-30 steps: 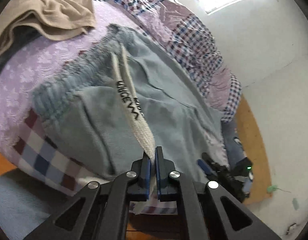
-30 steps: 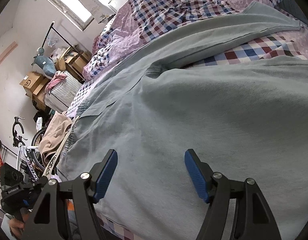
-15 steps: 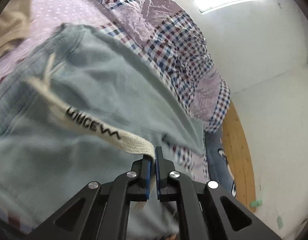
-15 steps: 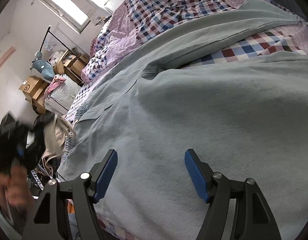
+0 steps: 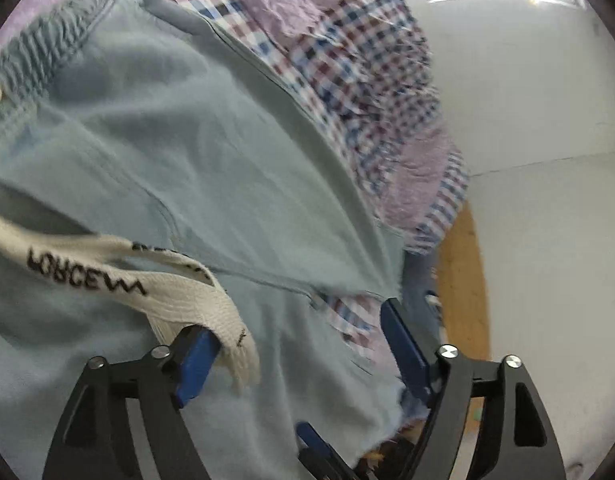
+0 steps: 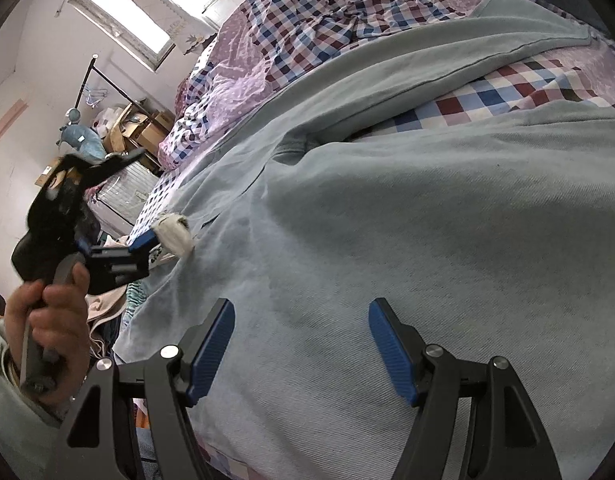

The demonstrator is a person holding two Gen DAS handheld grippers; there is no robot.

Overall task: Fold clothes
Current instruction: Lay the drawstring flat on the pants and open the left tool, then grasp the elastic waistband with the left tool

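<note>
Garment: pale grey-blue cotton sweatpants are being shown lying spread on the checked and lilac patchwork bedspread, the two legs parted, with a strip of bedspread showing between them.
Left gripper: its jaws are being held wide apart; nothing is being pinched.
Drawstring: the flat cream woven drawstring with black lettering is being seen draped over the left blue pad, its frayed tip hanging loose just inside the gap.
Right gripper: it is being held released, jaws spread, directly above the near trouser leg.
Key relation: the ribbed elastic waistband is being seen ahead of the left gripper and to its left; the trousers' long axis is running from there past the right gripper, away to its right.
Nearer hand: the waist end is lying closer to the left gripper, the legs closer to the right.
Stage: it cannot be told whether a fold is being prepared.
</note>
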